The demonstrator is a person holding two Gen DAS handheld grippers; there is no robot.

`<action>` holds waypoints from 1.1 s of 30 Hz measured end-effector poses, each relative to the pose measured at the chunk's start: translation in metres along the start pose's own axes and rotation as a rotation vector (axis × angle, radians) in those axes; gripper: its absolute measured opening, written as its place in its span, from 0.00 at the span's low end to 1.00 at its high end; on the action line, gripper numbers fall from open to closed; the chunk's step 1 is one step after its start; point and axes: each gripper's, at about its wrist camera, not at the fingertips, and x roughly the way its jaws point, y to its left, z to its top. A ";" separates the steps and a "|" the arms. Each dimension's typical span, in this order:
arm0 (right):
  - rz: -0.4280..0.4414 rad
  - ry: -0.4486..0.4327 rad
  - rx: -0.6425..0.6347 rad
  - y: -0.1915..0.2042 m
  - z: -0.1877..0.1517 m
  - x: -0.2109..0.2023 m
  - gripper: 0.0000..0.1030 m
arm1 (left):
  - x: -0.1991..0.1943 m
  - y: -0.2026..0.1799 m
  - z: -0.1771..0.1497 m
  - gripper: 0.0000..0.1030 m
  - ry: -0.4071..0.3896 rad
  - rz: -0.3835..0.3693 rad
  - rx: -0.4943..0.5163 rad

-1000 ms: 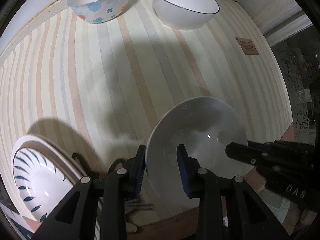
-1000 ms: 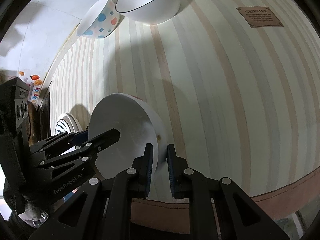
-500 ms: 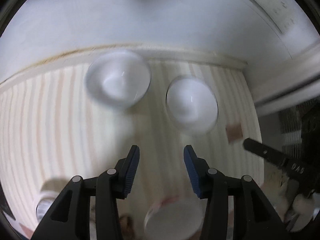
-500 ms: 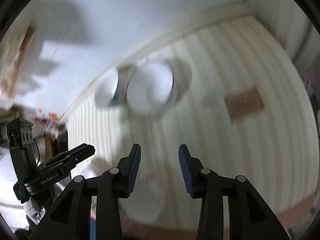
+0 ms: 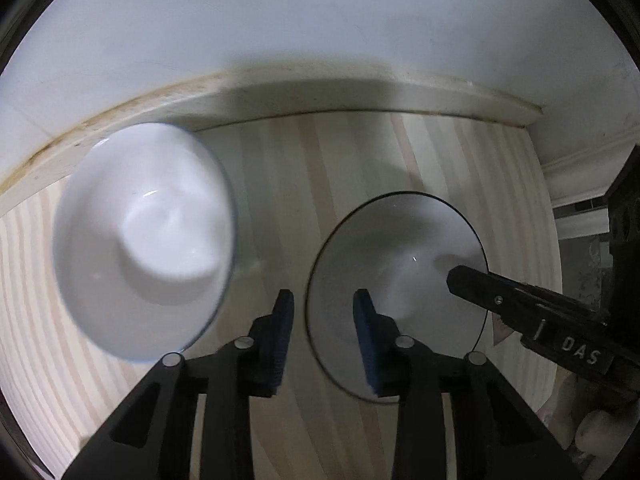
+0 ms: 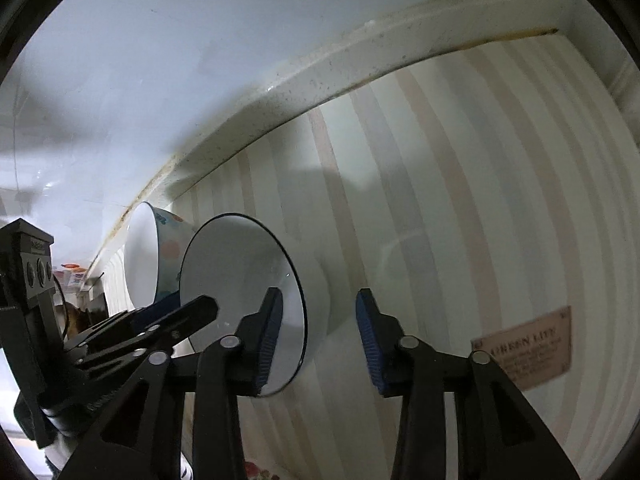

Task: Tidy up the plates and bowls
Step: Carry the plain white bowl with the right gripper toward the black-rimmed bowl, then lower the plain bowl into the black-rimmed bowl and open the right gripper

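- Spotted bowl [image 5: 144,236]: it stands upright at the far left of the desk [image 5: 280,184], near the back ledge [image 5: 360,92]. It is empty, and I judge it not yet stacked.
- Left gripper [image 5: 324,332]: I read its jaws as drawn to their narrowest. The near rim of the next bowl shows between the pads, but I cannot tell whether they pinch it.
- Dark-rimmed bowl [image 5: 400,264]: it sits just beside the spotted one and is also empty. I take it for the piece now in hand.
- Right gripper [image 6: 320,320]: its jaws are closing, with the bowl's right wall between the pads and not yet pressed.
- Progress: two bowls sit side by side and are not nested. No plate is in view, so I judge that most of the sorting is left.
- Setting: a striped cloth covers the desk and has a sewn label [image 6: 524,352] at the right. A pale wall [image 5: 320,20] rises behind it.
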 end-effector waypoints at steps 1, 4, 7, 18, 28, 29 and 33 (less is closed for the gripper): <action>-0.005 0.005 -0.005 0.001 0.002 0.003 0.19 | 0.002 -0.002 0.000 0.23 0.001 0.009 0.008; -0.015 0.011 -0.027 0.006 0.002 0.009 0.12 | 0.007 -0.010 0.003 0.23 -0.007 0.022 0.019; -0.047 0.006 -0.053 0.013 0.002 0.010 0.11 | 0.008 -0.009 0.003 0.23 -0.004 0.013 0.011; -0.057 0.003 -0.075 0.021 -0.011 0.002 0.11 | -0.019 -0.017 -0.012 0.23 -0.042 0.024 0.037; -0.044 -0.034 -0.100 0.045 -0.052 -0.046 0.11 | -0.072 -0.021 -0.057 0.23 -0.078 0.005 0.076; -0.046 -0.038 -0.104 0.048 -0.059 -0.052 0.11 | -0.075 -0.021 -0.061 0.23 -0.077 0.002 0.077; -0.048 -0.041 -0.112 0.056 -0.090 -0.069 0.11 | -0.089 -0.022 -0.084 0.23 -0.072 -0.002 0.097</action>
